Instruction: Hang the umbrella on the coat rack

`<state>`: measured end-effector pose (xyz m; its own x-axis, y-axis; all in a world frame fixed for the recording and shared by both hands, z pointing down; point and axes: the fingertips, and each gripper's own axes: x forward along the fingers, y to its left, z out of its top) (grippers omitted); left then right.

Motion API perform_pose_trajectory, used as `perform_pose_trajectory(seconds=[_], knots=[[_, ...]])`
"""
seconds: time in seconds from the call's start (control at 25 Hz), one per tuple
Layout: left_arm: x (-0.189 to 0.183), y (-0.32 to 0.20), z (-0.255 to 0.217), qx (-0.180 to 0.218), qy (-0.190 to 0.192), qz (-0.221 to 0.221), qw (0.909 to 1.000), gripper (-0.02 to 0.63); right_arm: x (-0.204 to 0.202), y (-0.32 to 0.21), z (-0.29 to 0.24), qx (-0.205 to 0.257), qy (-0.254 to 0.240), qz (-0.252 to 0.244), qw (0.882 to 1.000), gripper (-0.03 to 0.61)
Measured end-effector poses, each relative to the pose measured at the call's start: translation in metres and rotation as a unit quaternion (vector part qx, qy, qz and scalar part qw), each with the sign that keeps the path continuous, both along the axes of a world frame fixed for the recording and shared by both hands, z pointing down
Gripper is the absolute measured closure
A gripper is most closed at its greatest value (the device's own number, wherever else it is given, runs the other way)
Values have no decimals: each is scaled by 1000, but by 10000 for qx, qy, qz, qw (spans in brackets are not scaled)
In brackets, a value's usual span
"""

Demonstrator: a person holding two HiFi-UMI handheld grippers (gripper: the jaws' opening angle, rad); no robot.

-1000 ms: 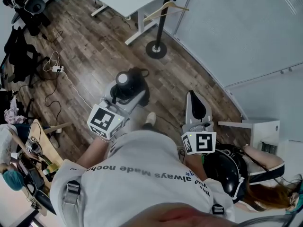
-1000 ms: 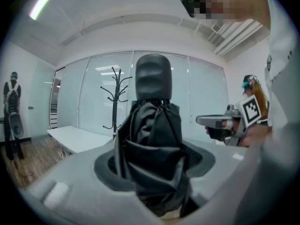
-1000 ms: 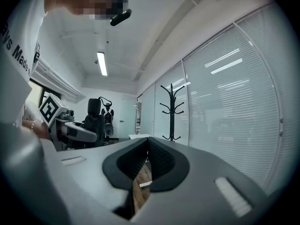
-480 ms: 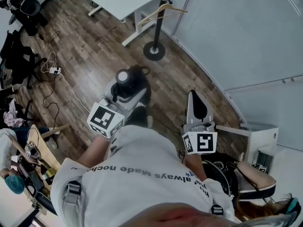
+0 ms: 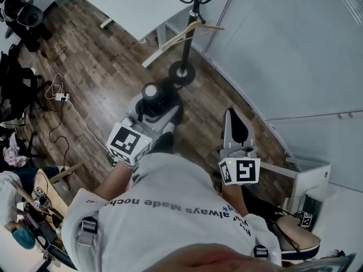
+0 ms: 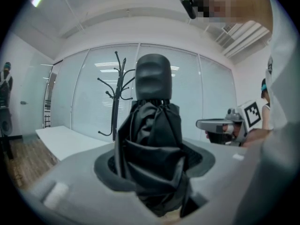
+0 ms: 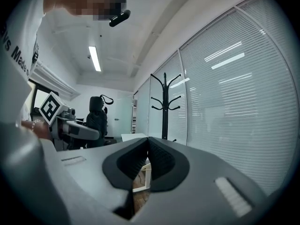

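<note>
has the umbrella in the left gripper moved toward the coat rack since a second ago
Yes. In the head view the umbrella in the left gripper now sits nearer the coat rack base.

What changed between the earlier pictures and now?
The person has walked towards the coat rack. In the head view its base has slid down the picture, nearer both grippers, and more of its pole shows. Nothing was taken hold of or let go. Unchanged: the left gripper stays clamped on the folded umbrella, and the right gripper stays shut and empty.

We're in an office: white desk (image 5: 125, 4) at eleven o'clock, coat rack (image 5: 197, 10) at twelve, glass partition (image 5: 283, 50) with blinds at two.
</note>
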<state>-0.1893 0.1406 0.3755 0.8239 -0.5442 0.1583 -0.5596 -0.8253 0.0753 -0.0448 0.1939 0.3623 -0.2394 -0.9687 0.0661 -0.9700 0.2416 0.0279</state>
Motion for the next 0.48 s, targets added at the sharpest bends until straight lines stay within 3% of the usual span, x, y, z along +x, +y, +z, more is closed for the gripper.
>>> perform_pose_trajectory(seconds=[0.28, 0.48], knots=[[7, -126, -9, 58, 20, 215, 9998, 351, -2, -124, -9, 35, 50, 125, 9999, 577], [16, -176, -12, 148, 38, 417, 9990, 351, 2, -168, -9, 56, 36, 314, 9995, 577]])
